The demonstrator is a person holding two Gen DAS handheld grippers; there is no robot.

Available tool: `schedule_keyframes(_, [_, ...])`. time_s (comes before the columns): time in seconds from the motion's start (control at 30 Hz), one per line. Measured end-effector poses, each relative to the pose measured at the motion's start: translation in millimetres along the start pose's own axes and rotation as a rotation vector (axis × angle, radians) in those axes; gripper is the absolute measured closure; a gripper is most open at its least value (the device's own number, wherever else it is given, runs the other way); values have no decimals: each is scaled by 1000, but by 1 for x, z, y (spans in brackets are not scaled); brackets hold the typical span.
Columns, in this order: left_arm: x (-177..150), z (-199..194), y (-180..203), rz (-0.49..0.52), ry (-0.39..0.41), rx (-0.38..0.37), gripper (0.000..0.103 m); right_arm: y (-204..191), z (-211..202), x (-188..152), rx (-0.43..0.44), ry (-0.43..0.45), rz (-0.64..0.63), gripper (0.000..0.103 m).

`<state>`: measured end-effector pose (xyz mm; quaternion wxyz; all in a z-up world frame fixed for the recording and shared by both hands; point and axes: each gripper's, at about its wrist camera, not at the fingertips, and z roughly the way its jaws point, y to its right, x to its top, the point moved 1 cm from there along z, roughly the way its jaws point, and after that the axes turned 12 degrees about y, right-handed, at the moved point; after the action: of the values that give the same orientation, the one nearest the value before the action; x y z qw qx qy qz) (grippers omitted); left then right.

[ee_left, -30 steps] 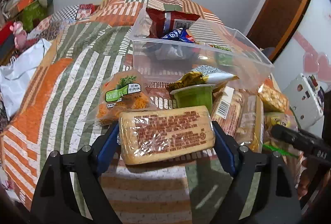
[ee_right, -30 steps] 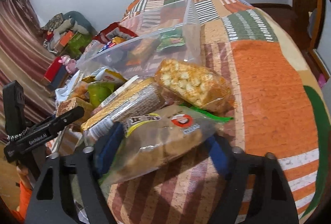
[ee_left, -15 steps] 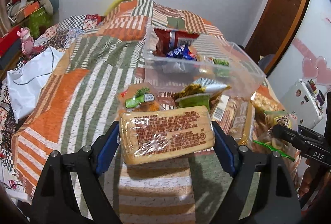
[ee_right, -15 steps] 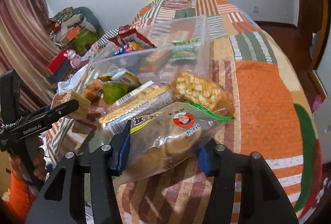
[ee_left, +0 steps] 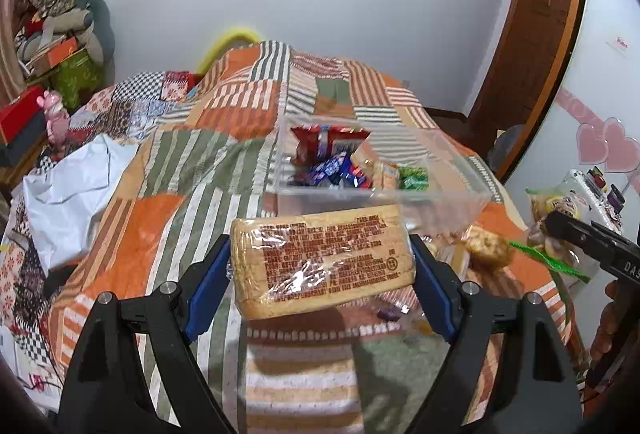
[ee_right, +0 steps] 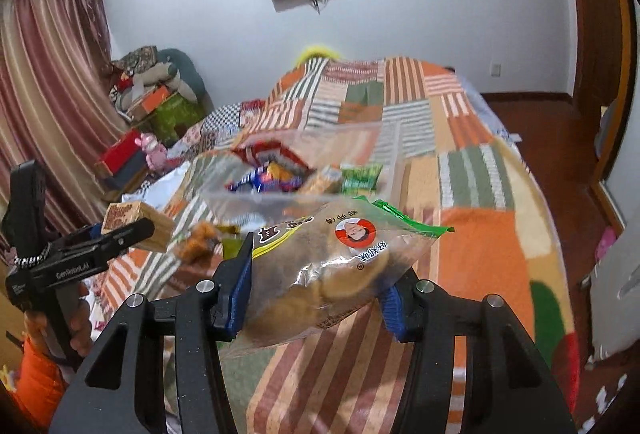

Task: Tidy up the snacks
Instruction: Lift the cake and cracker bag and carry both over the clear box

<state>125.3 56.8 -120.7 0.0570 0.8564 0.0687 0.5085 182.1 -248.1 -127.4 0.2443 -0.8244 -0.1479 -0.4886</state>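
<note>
My left gripper (ee_left: 320, 274) is shut on a wrapped block of wafer biscuits (ee_left: 320, 260) and holds it in the air above the bed, short of the clear plastic bin (ee_left: 460, 189). The bin holds several snack packs, among them a red bag (ee_left: 320, 145). My right gripper (ee_right: 316, 286) is shut on a clear bag of round cookies with a green edge (ee_right: 336, 262), lifted above the quilt. That bag also shows at the right of the left wrist view (ee_left: 556, 209). The left gripper with its biscuit block shows at the left of the right wrist view (ee_right: 132, 222).
A patchwork quilt (ee_left: 160, 201) covers the bed. Loose snacks (ee_left: 486, 246) lie in front of the bin. A white cloth (ee_left: 68, 193) lies at the bed's left edge. Boxes and bags (ee_left: 52, 49) are piled by the wall. A wooden door (ee_left: 536, 33) stands at the right.
Both grippers have risen from the snack pile, each carrying its pack. The right gripper's jaws closed tighter on the cookie bag. The bin now sits lower and farther in both views.
</note>
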Motion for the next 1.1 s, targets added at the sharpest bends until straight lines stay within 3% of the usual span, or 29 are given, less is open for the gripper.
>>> schedule_keyframes(0.47, [35,42,31,24,15,-81,19,10,19,31,-25,77,-52,54])
schedule_keyframes(1.1, [48,134,77,54,-69,-126,19,32,81,53,14,11,-119,54])
